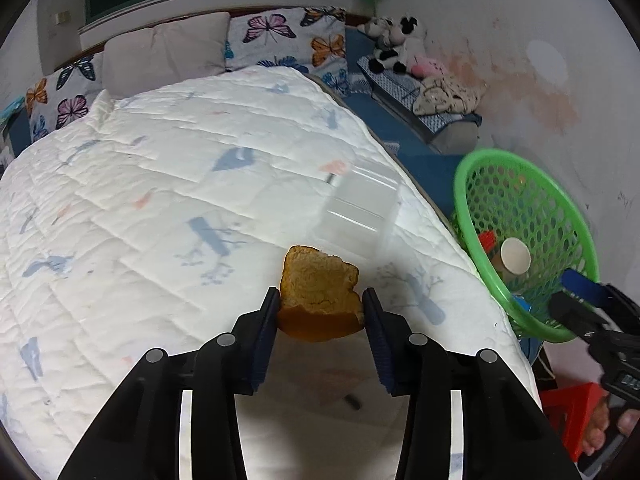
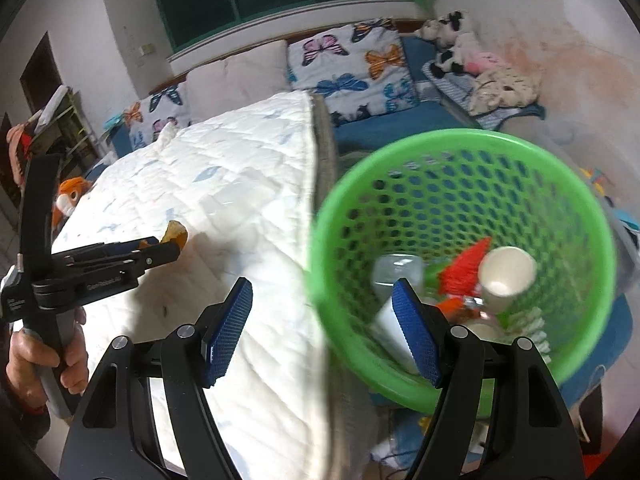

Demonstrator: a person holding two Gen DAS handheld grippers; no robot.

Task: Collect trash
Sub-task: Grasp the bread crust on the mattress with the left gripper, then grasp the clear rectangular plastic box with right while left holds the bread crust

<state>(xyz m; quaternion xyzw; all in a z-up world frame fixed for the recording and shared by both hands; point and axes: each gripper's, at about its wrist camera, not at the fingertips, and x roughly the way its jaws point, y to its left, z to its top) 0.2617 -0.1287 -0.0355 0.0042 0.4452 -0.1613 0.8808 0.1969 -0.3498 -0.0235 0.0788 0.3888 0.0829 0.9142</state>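
Note:
My left gripper (image 1: 320, 300) is shut on a brown slice of bread (image 1: 320, 284), held just above the white quilt. The right wrist view shows this gripper (image 2: 170, 250) from the side, with the bread (image 2: 176, 234) at its tip. A clear plastic box (image 1: 362, 208) lies on the quilt beyond the bread. A green mesh basket (image 1: 500, 155) stands off the bed's right edge, holding a paper cup (image 1: 515, 256) and other trash. My right gripper (image 2: 322, 292) is open and empty, straddling the basket's near rim (image 2: 440, 138); it also appears as the right gripper (image 1: 570, 298) low on the right.
The bed's white quilt (image 1: 160, 200) fills the left and middle. Butterfly pillows (image 1: 288, 36) line the headboard, and plush toys (image 1: 396, 44) sit on a bench by the wall. A red stool (image 1: 572, 408) stands below the basket. A hand (image 2: 44, 356) grips the left handle.

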